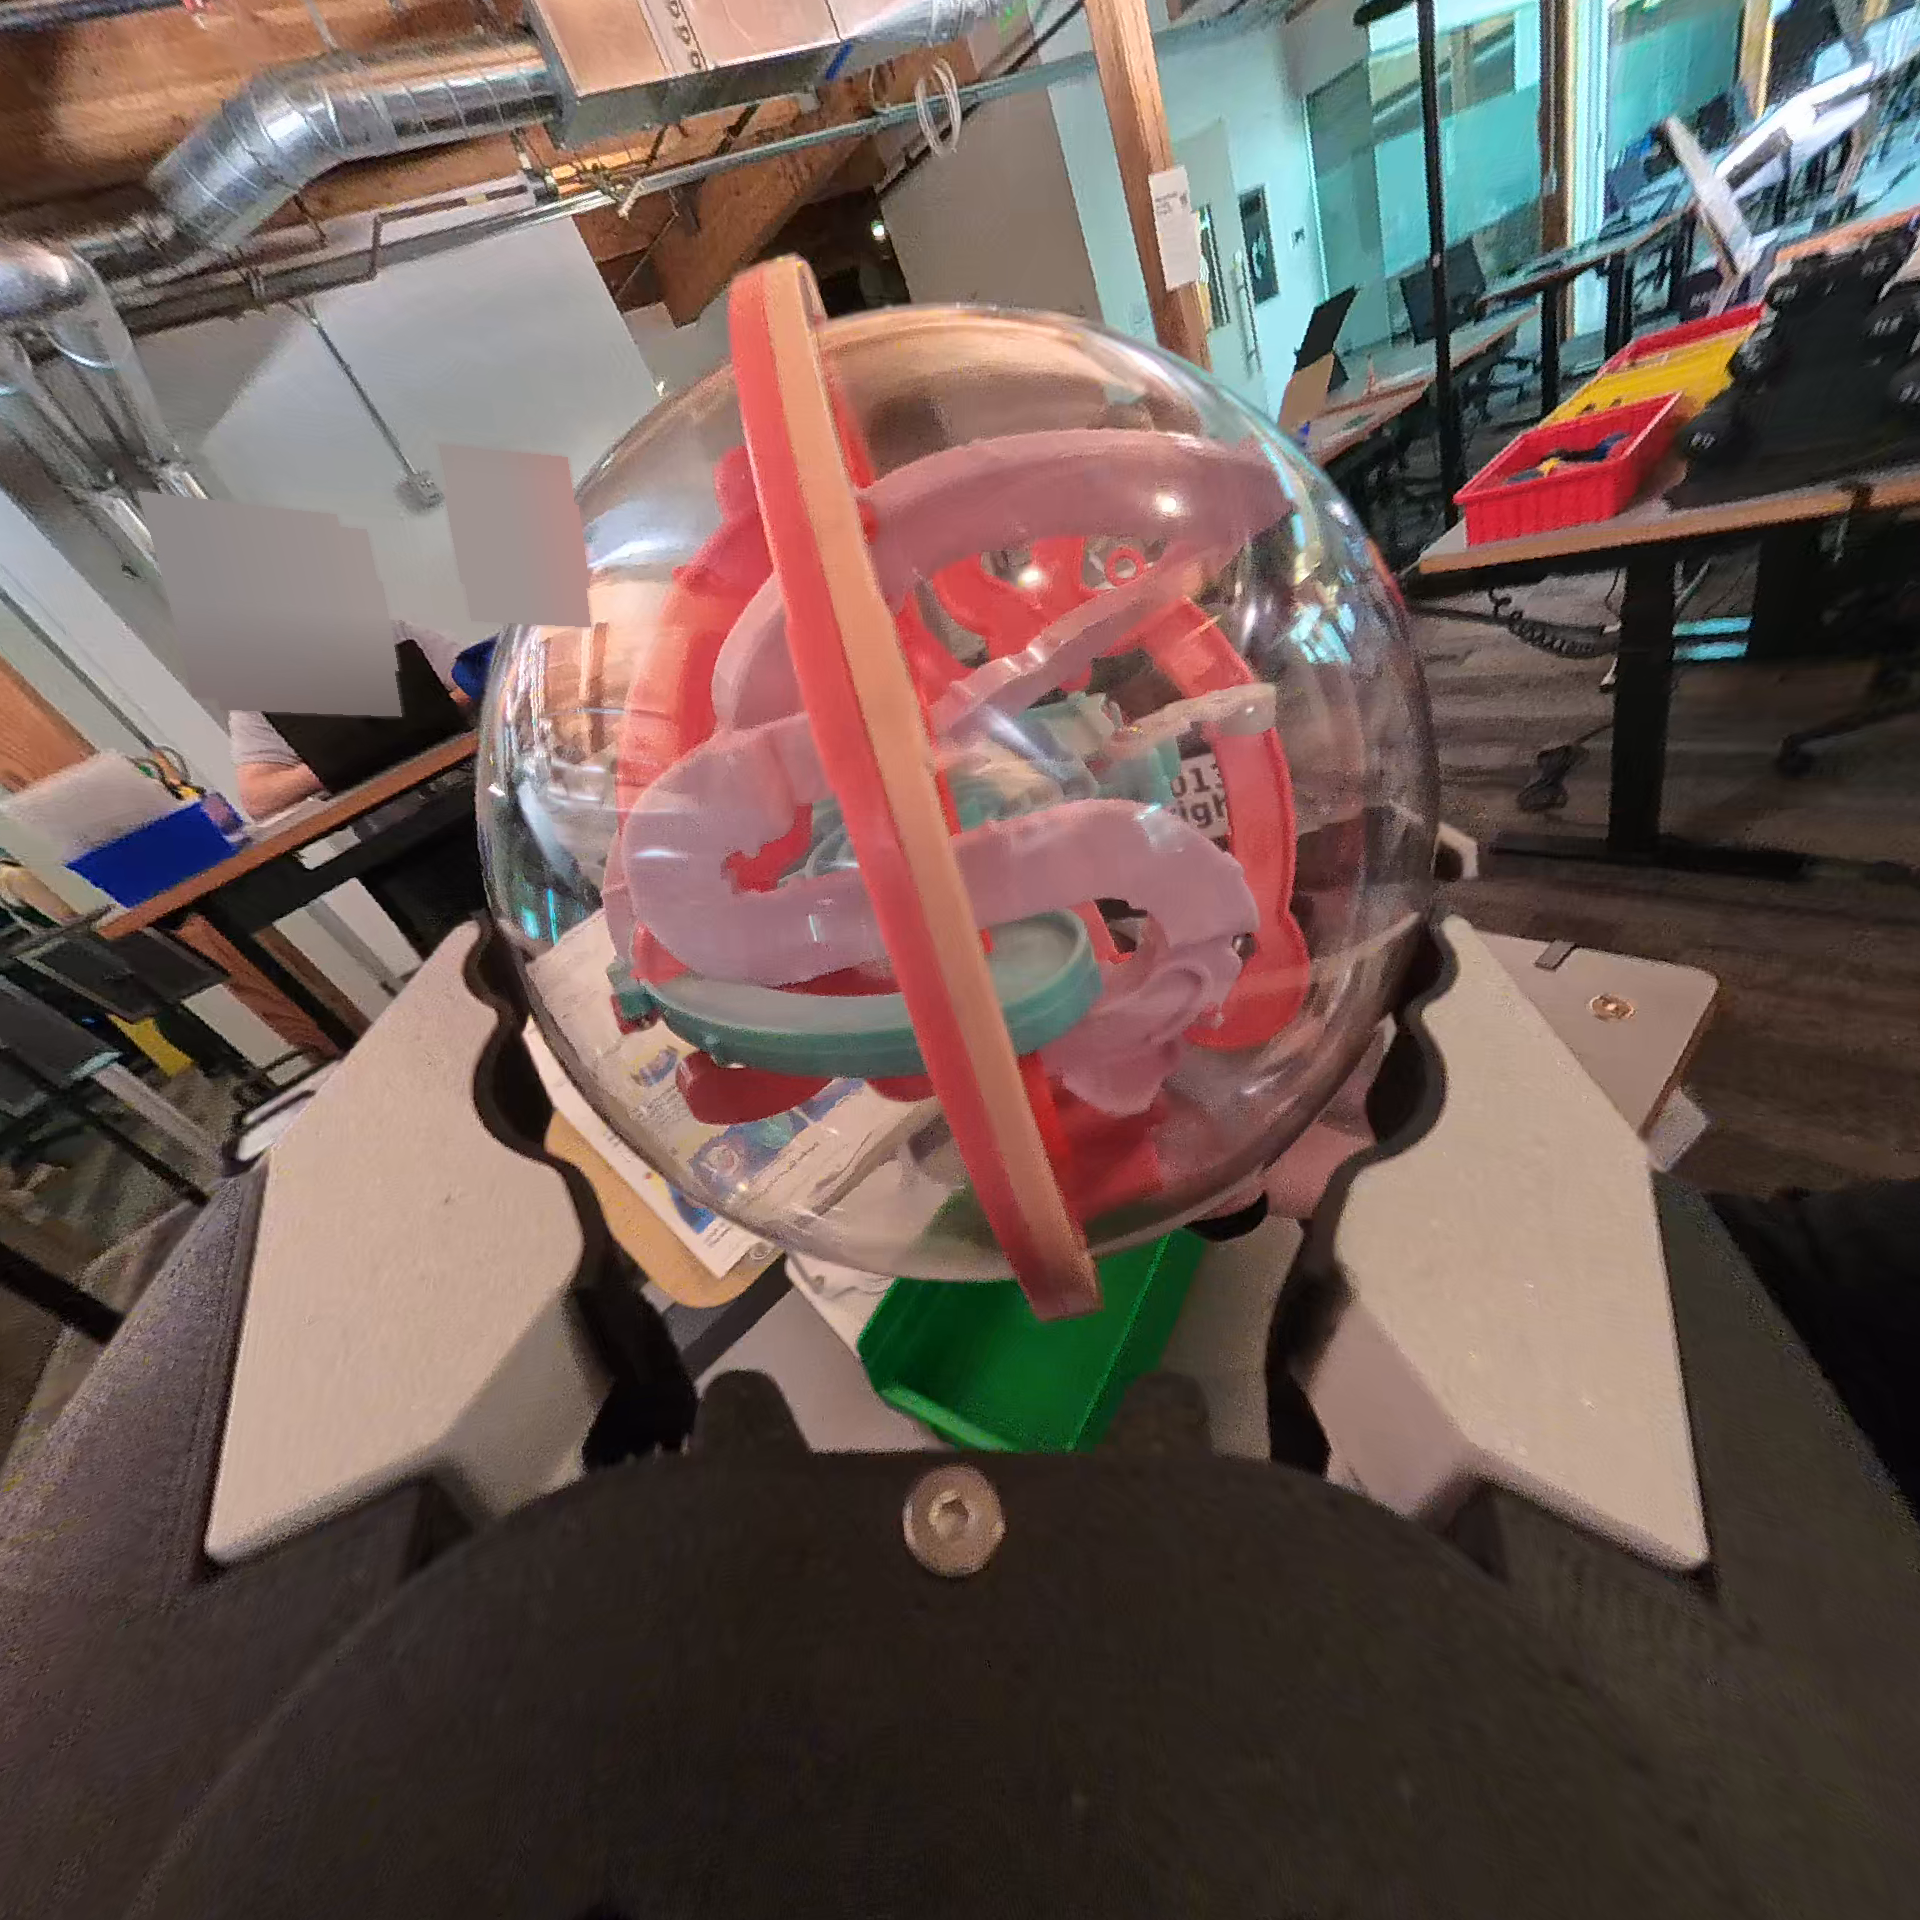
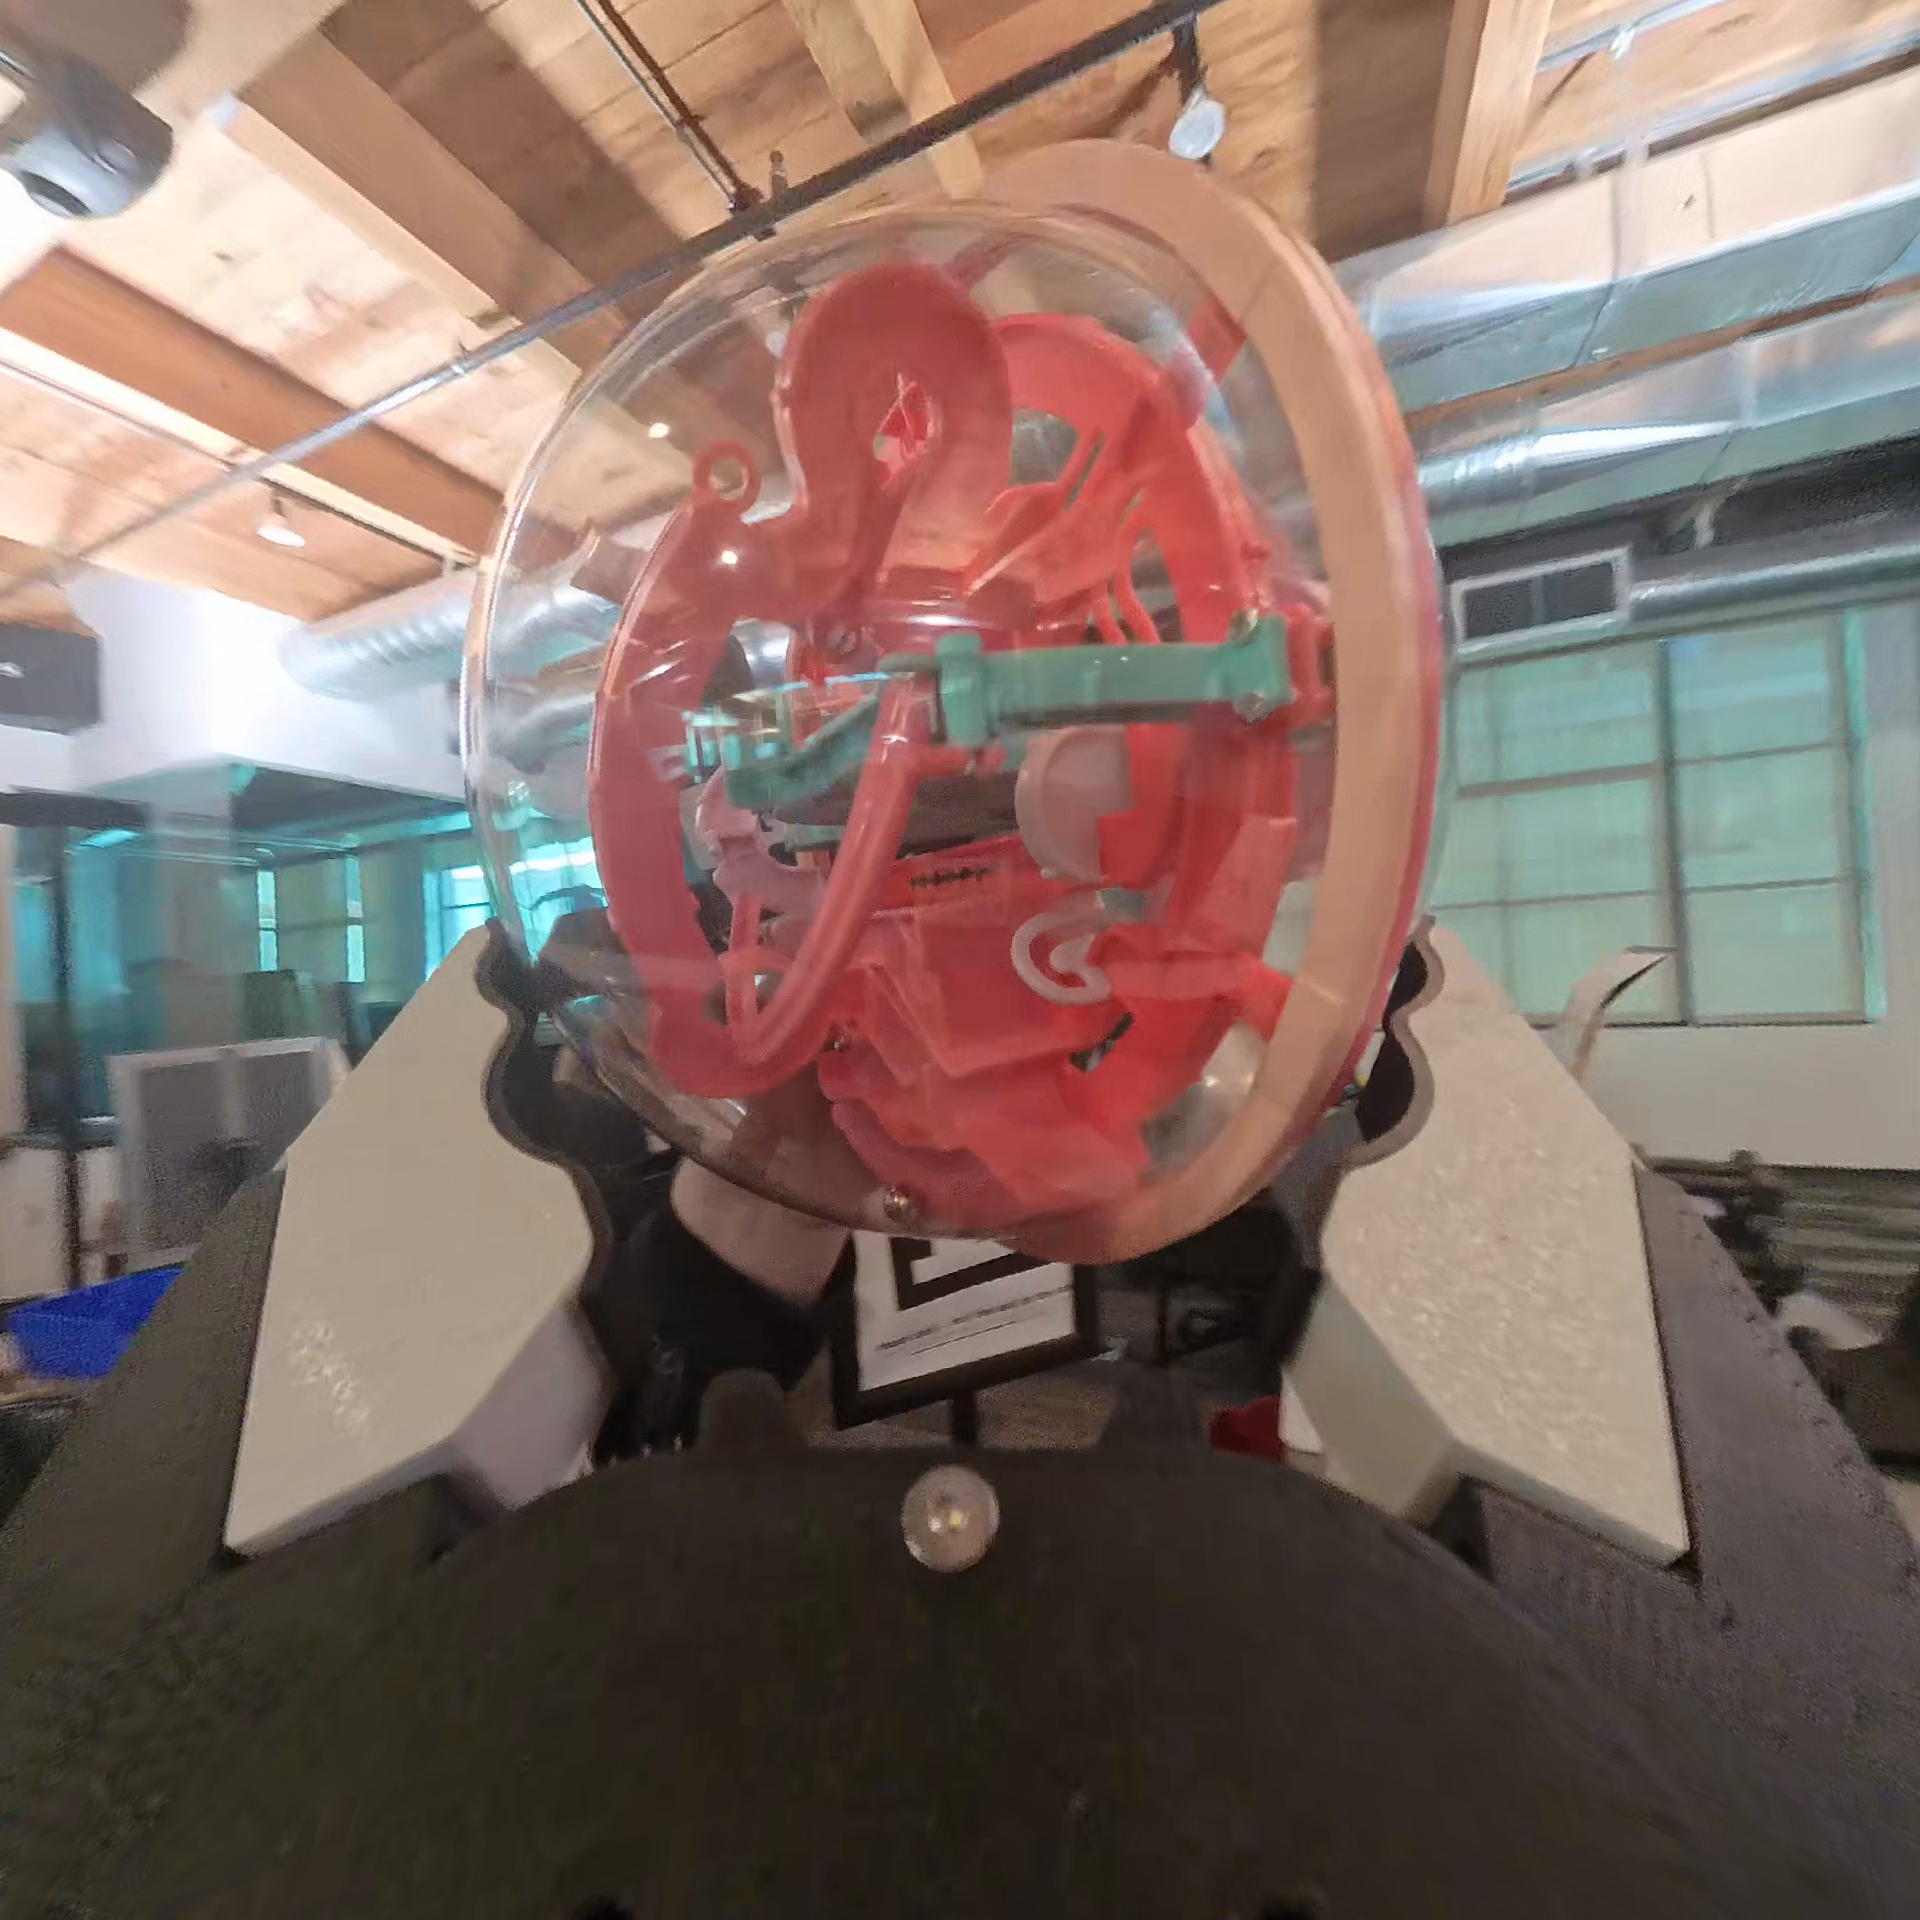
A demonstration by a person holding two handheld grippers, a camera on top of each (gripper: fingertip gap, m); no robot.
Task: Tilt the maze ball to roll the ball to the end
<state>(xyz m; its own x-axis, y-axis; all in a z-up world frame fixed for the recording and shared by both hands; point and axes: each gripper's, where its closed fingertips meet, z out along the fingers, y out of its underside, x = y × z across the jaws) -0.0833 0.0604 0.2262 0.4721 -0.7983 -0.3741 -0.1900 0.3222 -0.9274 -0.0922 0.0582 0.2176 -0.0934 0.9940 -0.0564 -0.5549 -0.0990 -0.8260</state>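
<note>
We hold both grippers raised and aimed upward, so that ceiling beams and ducts fill the space behind the maze ball [image 1: 956, 790]. Our left gripper [image 1: 960, 966] has its jaws spread very wide, and the dark wavy pads [image 1: 499, 1029] press against the clear shell on both sides, low on the sphere; the red and cream ring [image 1: 894, 790] runs steeply from top to bottom, tilted. Our right gripper [image 2: 956, 987] is likewise spread wide around the same maze ball [image 2: 935, 707], clamping it from the opposite side, with its pads [image 2: 520, 1029] against the shell low down and the cream ring [image 2: 1351, 727] arching on the right. A small metal ball [image 2: 896, 1203] lies near the bottom of the sphere. Below the sphere in the left wrist view sits a green tray [image 1: 1029, 1361].
</note>
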